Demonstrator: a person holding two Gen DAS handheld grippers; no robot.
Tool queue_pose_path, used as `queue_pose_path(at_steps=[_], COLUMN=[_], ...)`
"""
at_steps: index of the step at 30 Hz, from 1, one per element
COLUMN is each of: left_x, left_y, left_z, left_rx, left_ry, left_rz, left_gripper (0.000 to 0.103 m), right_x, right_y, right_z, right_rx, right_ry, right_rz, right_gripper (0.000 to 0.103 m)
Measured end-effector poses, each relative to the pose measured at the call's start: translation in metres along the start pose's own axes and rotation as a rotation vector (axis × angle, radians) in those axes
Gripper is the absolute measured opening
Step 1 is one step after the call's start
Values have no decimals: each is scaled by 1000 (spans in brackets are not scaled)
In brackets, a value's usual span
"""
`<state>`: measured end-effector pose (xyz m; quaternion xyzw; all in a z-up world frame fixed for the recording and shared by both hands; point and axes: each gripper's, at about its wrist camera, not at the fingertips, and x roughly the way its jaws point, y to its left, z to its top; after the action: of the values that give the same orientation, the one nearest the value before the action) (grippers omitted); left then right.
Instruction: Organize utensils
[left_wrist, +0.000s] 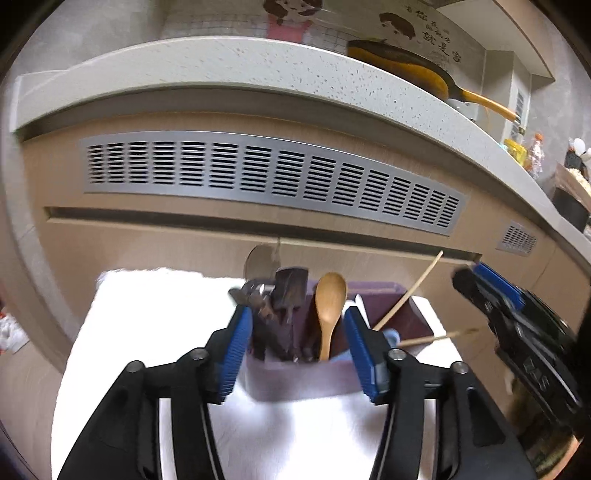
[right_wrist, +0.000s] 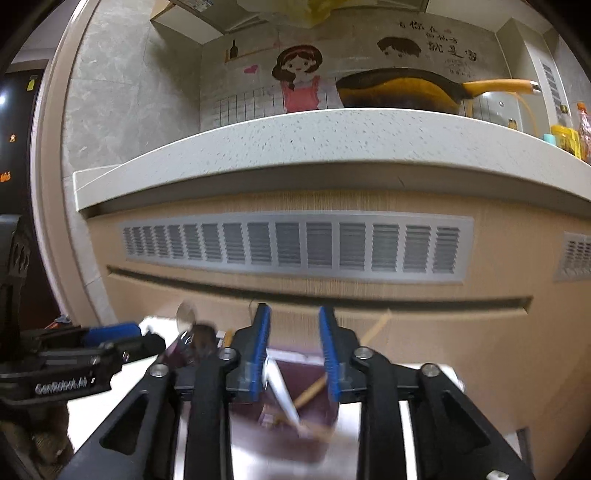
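A purple utensil holder (left_wrist: 295, 380) stands on a white cloth (left_wrist: 147, 314). In it stand a wooden spoon (left_wrist: 330, 302), a dark spatula (left_wrist: 291, 284), metal forks (left_wrist: 251, 291) and a round metal spoon (left_wrist: 258, 262). Two chopsticks (left_wrist: 410, 295) lean out of its right side. My left gripper (left_wrist: 297, 314) is open, its blue pads on either side of the upright utensils and clear of them. My right gripper (right_wrist: 294, 310) is open above the holder (right_wrist: 251, 439), where a chopstick (right_wrist: 310, 391) and a white handle (right_wrist: 282, 391) lie between its pads untouched. Each gripper also shows in the other's view, the right gripper (left_wrist: 480, 280) and the left gripper (right_wrist: 110, 330).
Close behind the holder rises a wooden cabinet front with a grey vent grille (left_wrist: 273, 173). Above it runs a speckled countertop (left_wrist: 258, 66) with a yellow frying pan (left_wrist: 406, 70) and bottles (left_wrist: 517, 151). The cloth's edges drop off at left and right.
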<state>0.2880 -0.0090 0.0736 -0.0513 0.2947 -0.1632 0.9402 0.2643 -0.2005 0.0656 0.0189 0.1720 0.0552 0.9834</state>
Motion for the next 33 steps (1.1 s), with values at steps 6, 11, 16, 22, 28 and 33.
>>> queue_pose_path(at_steps=[6,11,16,22,28,33], left_x=[-49,-89,-123,-152,-152,-150], left_y=[-18,-33,-40,-49,-48,-48], left_z=[-41,-85,-126,-149,-146,-147], left_rx=[43,97,95,96,81,78], left_ry=[-80,-129,-123,-173,-146,-134], left_rz=[72,130,167,229,221,208], left_gripper=[84,101,103,103,103,103], right_x=[-52,-93,-134,-175,-183,-180], right_y=[11,20,22,27,25,21], right_z=[-30,-61,-92,-110,-112,-110], right_rx=[-20,-14,10,28,28,23], right_ry=[49,98,118,95,82,76], right_rz=[-16,-37,-74,-100,-150,-173], right_gripper=[55,66,80,90,91,93])
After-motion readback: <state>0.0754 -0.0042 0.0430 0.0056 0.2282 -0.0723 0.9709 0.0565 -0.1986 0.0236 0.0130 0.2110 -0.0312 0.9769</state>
